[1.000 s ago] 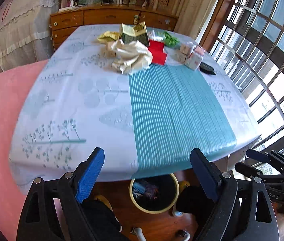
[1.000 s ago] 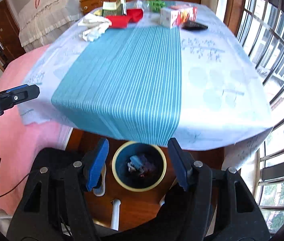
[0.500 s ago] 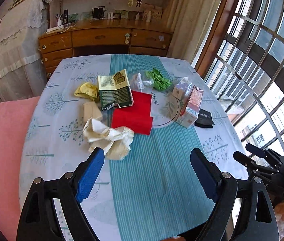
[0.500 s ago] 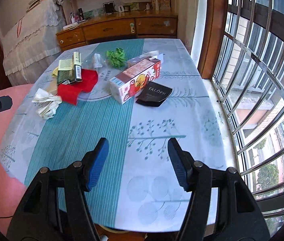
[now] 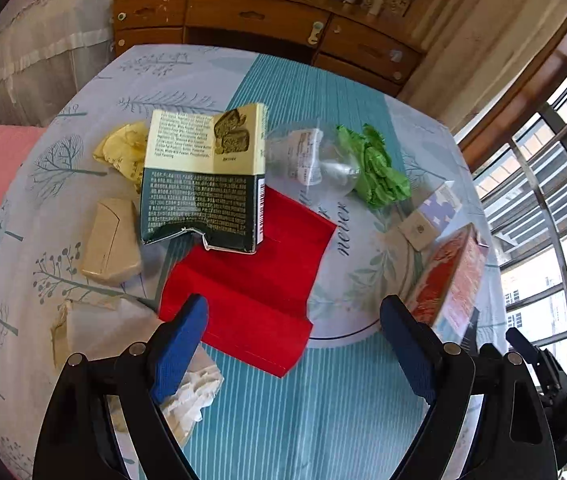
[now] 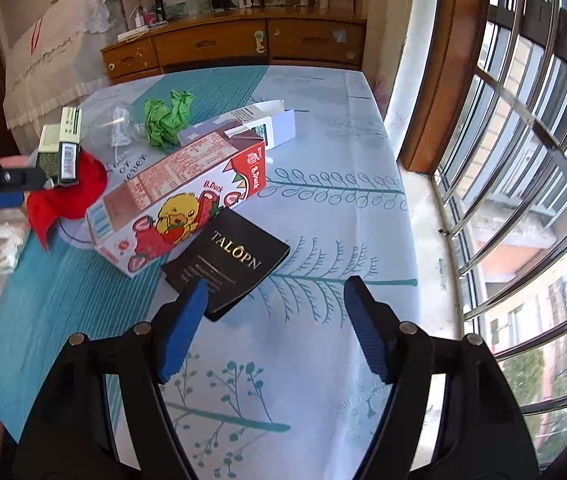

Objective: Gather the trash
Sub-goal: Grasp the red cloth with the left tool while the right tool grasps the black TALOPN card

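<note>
A bedroom table under a tree-print cloth with a teal stripe, wooden dresser behind. The left gripper hangs unclenched and empty over a red folded sheet — a green-and-cream carton lies just beyond, crumpled white paper beneath its left finger. The right gripper, jaws opening, holds nothing — a black booklet lies just ahead-left, a strawberry carton beyond.
</note>
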Motion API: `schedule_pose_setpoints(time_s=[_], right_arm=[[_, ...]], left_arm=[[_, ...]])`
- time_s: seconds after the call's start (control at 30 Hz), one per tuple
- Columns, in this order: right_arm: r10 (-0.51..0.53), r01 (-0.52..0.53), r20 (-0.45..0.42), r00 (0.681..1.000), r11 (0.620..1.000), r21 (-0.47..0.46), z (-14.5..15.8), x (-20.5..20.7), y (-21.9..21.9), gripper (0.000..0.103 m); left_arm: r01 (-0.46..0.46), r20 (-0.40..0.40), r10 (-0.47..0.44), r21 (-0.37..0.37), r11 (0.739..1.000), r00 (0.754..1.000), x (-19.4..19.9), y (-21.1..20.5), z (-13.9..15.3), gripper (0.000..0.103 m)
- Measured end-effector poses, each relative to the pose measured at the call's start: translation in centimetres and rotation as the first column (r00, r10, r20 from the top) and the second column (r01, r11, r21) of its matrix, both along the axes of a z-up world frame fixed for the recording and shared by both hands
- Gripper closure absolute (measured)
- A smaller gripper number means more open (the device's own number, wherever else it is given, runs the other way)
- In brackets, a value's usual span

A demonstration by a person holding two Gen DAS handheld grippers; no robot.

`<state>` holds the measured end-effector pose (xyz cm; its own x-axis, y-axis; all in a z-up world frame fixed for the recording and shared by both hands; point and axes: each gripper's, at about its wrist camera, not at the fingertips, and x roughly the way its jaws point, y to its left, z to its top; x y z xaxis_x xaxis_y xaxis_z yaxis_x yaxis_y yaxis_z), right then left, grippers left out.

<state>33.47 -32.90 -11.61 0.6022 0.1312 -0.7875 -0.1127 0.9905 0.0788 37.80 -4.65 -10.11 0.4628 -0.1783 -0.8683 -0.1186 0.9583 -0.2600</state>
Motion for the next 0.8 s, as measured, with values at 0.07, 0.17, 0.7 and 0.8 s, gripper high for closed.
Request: schedule_pose_setpoints(time_s=[0.07,0.17,0.7,0.8], right_arm=[[-0.004,0.004,-0.013,1.000,1.000,0.014,-0.7,1.2,-0.2,0.035],[0.002,-0.001,-0.015,1.000,1.000,0.016,-1.4,2.8,-0.3,0.035],[0.237,-0.236,-0.017,0.971,0.970,0.053,-2.8,4.5,3.7,0.035],[0.285,-0.285,-0.015,0.958,0.959,0.007,-2.9,3.8,4.8,0.035]], left_arm=[[-0.014,-0.030,0.014,0.001,1.000,0.999,0.4,0.3,-1.3,0.014],[-0.029,-0.046,0.029,0.014,0.999,0.999,0.5,0.5,-2.5,0.014],[-0.062,-0.135,0.057,-0.028,0.998,0.989,1.7,1.3,-5.0,0.014],[-0.068,-0.145,0.063,-0.027,0.997,0.987,2.7,0.6,-5.0,0.014]])
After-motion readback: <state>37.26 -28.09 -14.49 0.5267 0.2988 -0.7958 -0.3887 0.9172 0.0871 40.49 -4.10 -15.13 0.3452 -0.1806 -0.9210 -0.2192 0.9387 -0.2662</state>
